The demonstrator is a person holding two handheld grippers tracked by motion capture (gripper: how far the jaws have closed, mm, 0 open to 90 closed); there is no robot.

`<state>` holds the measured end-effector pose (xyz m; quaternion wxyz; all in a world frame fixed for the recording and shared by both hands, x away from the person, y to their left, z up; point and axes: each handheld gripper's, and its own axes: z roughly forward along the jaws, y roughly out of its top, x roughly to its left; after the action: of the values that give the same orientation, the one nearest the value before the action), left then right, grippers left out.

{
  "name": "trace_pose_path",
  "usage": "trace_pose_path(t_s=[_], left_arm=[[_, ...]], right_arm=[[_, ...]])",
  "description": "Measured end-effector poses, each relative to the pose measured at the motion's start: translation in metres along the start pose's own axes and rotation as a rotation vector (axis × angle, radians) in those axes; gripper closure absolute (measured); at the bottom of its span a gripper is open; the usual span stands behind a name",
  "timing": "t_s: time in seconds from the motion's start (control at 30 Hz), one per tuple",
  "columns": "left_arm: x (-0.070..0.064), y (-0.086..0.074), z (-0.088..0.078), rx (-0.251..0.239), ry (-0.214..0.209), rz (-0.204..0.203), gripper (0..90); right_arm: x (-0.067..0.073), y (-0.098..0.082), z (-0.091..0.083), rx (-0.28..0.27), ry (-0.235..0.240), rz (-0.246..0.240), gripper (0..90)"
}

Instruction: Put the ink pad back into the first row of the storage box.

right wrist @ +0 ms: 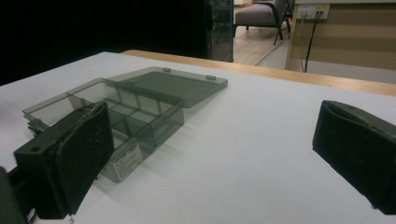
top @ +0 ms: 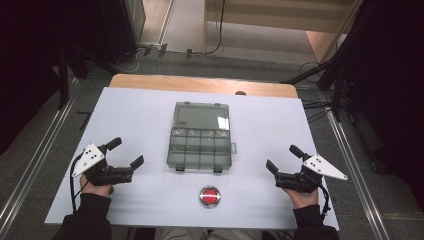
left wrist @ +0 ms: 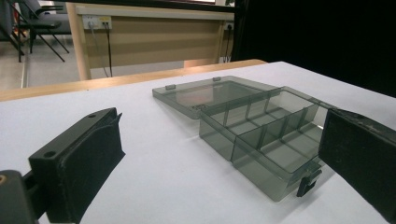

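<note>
An open, smoke-grey plastic compartment box (top: 200, 148) lies in the middle of the white board, its lid (top: 202, 116) folded flat on the far side. The compartments look empty. My left gripper (top: 126, 152) rests on the board left of the box, open, with nothing between its jaws. My right gripper (top: 283, 158) rests right of the box, also open and empty. In the left gripper view the box (left wrist: 261, 135) lies ahead to the right, between the spread jaws of the gripper (left wrist: 219, 135). In the right gripper view the box (right wrist: 116, 109) lies ahead to the left of the gripper (right wrist: 210, 126).
A red round button (top: 210, 195) sits near the board's front edge, in front of the box. The white board (top: 150, 110) covers a wooden table whose far edge (top: 200, 84) shows. Dark stands and cables flank the table on the floor.
</note>
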<state>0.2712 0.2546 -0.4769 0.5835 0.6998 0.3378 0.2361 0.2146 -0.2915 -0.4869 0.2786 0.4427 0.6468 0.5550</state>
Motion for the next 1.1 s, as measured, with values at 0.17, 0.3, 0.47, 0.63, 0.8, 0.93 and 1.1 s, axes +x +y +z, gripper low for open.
trace_pose_path(t_s=[0.17, 0.3, 0.47, 0.63, 0.8, 0.93, 1.1], left_arm=[[0.001, 0.0, 0.0, 0.0, 0.003, 0.002, 0.0], [0.0, 0.0, 0.0, -0.001, 0.003, -0.001, 0.0], [0.0, 0.0, 0.0, -0.004, 0.004, -0.001, 0.0], [0.0, 0.0, 0.0, -0.003, 0.001, -0.006, 0.0], [0.0, 0.0, 0.0, -0.004, -0.002, -0.008, 0.0], [0.0, 0.0, 0.0, -0.003, -0.003, -0.009, 0.0], [0.0, 0.0, 0.0, -0.002, -0.004, -0.009, 0.0]], right_arm=[[0.0, 0.0, -0.001, 0.005, -0.007, 0.003, 0.0], [-0.001, -0.001, -0.002, 0.001, -0.009, -0.001, 0.0], [-0.001, -0.001, -0.002, -0.007, -0.01, -0.003, 0.0], [0.001, -0.002, -0.001, 0.007, 0.006, -0.003, 0.0], [0.004, -0.003, 0.002, 0.027, 0.033, -0.006, 0.0], [0.009, -0.005, 0.006, 0.067, 0.084, -0.016, 0.0], [0.013, -0.007, 0.01, 0.107, 0.123, -0.028, 0.0]])
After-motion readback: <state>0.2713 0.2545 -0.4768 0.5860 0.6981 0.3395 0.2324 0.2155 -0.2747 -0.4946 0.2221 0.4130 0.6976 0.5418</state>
